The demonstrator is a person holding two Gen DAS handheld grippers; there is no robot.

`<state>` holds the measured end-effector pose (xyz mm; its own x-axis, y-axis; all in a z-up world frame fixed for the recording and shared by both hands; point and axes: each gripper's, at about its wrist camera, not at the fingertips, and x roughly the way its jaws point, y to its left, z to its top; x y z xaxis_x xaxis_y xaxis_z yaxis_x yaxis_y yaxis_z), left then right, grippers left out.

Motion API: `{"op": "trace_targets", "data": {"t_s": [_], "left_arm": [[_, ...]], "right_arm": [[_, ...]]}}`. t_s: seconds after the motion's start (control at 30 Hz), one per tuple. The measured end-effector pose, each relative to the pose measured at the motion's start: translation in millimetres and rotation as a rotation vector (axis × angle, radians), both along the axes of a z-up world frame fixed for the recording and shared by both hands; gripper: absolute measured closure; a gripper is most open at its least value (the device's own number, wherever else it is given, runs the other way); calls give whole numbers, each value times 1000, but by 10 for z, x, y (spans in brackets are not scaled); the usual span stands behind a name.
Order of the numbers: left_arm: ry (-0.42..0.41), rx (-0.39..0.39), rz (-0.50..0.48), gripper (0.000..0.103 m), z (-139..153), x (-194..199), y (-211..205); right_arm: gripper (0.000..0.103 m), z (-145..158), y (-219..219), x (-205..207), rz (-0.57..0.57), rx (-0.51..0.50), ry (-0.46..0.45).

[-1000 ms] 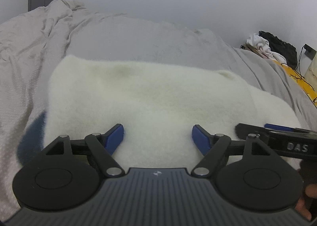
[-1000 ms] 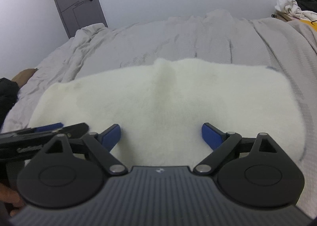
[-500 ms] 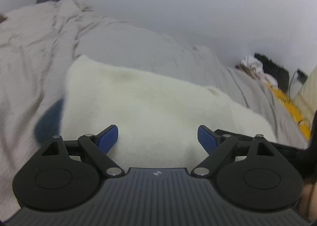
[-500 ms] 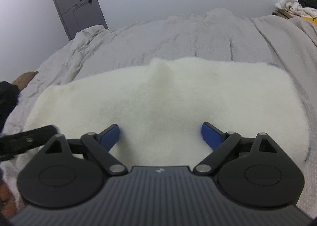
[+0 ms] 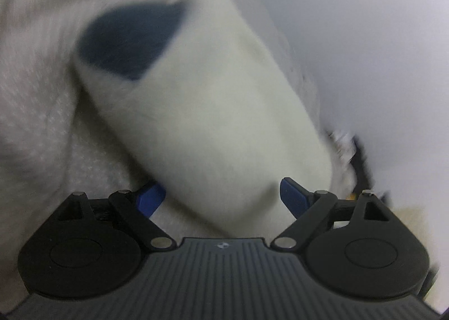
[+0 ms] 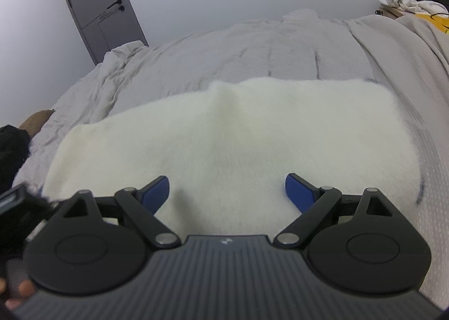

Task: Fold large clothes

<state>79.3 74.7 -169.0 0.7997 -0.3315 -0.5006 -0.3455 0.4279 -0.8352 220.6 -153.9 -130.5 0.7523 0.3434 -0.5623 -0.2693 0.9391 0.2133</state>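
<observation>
Between folds — cream fleece garment (image 6: 230, 135) lying flat across the grey bed (image 6: 252, 48), nothing gripped.

Left gripper (image 5: 221, 195) spread wide and empty, tilted over the garment's left end, near a dark blue patch (image 5: 129, 39) at the edge; view badly blurred. Right gripper (image 6: 227, 191) likewise wide open, hovering over the near edge, pads clear of the fleece. Probably lining up the next fold — calls for lowering both onto an edge or corner, closing on the fabric, then carrying it across.
</observation>
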Motion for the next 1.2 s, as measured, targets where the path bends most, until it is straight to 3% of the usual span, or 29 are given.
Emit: {"op": "trace_targets", "data": {"t_s": [0.07, 0.17, 0.23, 0.4, 0.57, 0.63, 0.7, 0.87, 0.97, 1.1, 1.13, 1.2], "left_arm": [[-6, -113, 60, 14, -136, 21, 122], [2, -170, 102, 26, -210, 7, 209], [6, -146, 105, 36, -191, -20, 182], [-20, -24, 96, 48, -1, -55, 63], [-42, 41, 89, 50, 117, -73, -26], [-48, 56, 88, 50, 161, -44, -39], [-51, 52, 89, 50, 158, 1, -3], [-50, 35, 93, 50, 146, 22, 21], [-51, 25, 98, 49, 121, -13, 110], [-56, 19, 101, 49, 87, -27, 143], [-57, 19, 101, 49, 94, -29, 162], [-58, 26, 100, 49, 106, -12, 173]], "right_arm": [[12, 6, -19, -10, -7, 19, 1], [12, 33, -70, -45, -27, 82, 15], [12, 62, -128, -93, -30, 153, 35], [11, 38, -257, -171, 7, 366, 138], [11, -157, -282, -151, 42, 557, 283], [1, -270, -254, -129, 49, 629, 338], [0, -414, -206, -54, 71, 713, 417], [0, -702, -125, 108, 4, 761, 514], [0, -783, -150, 162, -47, 803, 508], [0, -664, -354, 165, -183, 810, 353], [2, -657, -418, 172, -217, 818, 333], [18, -687, -528, 186, -291, 812, 320]]}}
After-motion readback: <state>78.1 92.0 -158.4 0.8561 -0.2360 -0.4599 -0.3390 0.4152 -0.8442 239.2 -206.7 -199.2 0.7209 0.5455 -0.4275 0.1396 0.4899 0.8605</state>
